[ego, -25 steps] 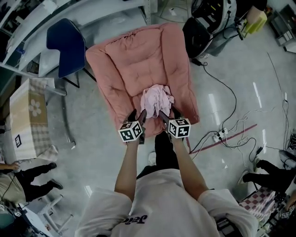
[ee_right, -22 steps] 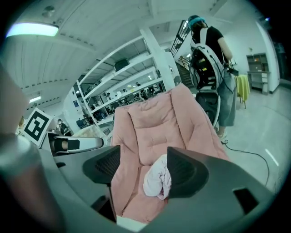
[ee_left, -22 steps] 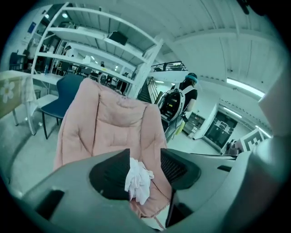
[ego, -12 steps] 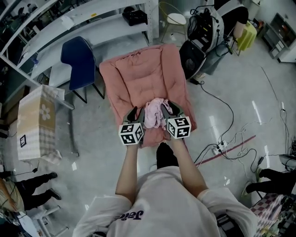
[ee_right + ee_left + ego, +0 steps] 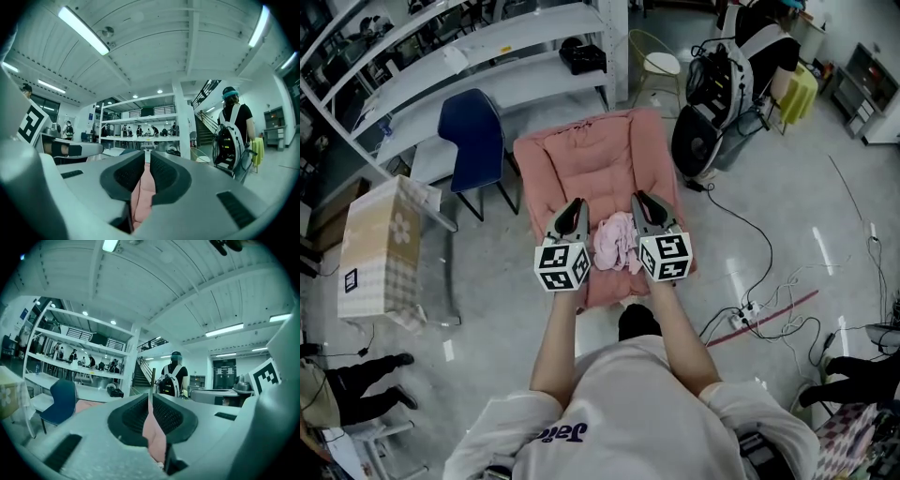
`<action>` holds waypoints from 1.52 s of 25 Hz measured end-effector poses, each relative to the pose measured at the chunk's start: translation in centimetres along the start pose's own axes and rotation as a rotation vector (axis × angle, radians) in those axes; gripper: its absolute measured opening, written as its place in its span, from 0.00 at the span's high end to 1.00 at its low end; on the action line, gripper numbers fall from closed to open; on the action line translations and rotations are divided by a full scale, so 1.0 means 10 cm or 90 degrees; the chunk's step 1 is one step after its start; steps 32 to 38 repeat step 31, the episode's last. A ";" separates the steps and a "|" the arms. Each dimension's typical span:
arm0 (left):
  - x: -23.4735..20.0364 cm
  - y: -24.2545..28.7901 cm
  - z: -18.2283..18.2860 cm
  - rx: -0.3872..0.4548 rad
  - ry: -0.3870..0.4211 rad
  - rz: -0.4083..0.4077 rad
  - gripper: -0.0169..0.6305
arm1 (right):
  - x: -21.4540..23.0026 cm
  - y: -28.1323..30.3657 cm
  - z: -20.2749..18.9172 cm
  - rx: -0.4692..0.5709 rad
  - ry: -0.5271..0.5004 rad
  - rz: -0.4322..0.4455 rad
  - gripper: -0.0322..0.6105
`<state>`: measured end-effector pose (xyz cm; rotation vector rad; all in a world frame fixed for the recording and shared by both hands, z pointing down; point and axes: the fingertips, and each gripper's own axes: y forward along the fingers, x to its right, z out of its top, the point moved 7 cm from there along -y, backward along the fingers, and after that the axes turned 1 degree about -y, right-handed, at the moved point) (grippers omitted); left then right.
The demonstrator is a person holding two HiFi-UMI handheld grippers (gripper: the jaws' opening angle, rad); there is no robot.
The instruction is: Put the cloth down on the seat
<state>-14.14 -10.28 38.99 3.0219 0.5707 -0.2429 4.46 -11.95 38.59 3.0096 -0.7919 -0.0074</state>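
Note:
A crumpled light pink cloth [image 5: 614,242] lies on the front of the salmon cushioned seat [image 5: 595,159], loose from both grippers. My left gripper [image 5: 575,204] hangs above the seat just left of the cloth, and my right gripper [image 5: 639,199] just right of it. Both pairs of jaws are closing, down to a thin slit. In the left gripper view [image 5: 149,397] and the right gripper view [image 5: 147,154] only the pink behind shows through the gap; nothing is pinched. Both point level into the room.
A blue chair [image 5: 473,131] stands left of the seat, with white shelving [image 5: 487,47] behind it. A checked box [image 5: 384,248] sits farther left. A black chair with a backpack [image 5: 703,141] is at the right. Cables [image 5: 759,291] trail over the floor.
Both grippers have lifted up and back from the cloth, and their jaws have gone from wide open to nearly together. The cloth stays on the seat. The head camera has risen.

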 end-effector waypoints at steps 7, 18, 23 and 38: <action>0.11 -0.13 0.24 0.025 0.052 0.027 0.95 | -0.08 -0.11 0.33 0.007 -0.006 -0.009 0.93; 0.14 -0.29 0.23 0.027 0.039 0.027 0.95 | -0.21 -0.24 0.29 0.000 -0.016 -0.011 0.93; 0.13 -0.26 0.14 0.011 0.020 0.015 0.95 | -0.20 -0.23 0.25 -0.007 -0.016 -0.019 0.93; -0.08 0.09 -0.10 -0.034 -0.002 0.019 0.95 | -0.02 0.08 0.04 -0.037 -0.001 -0.018 0.93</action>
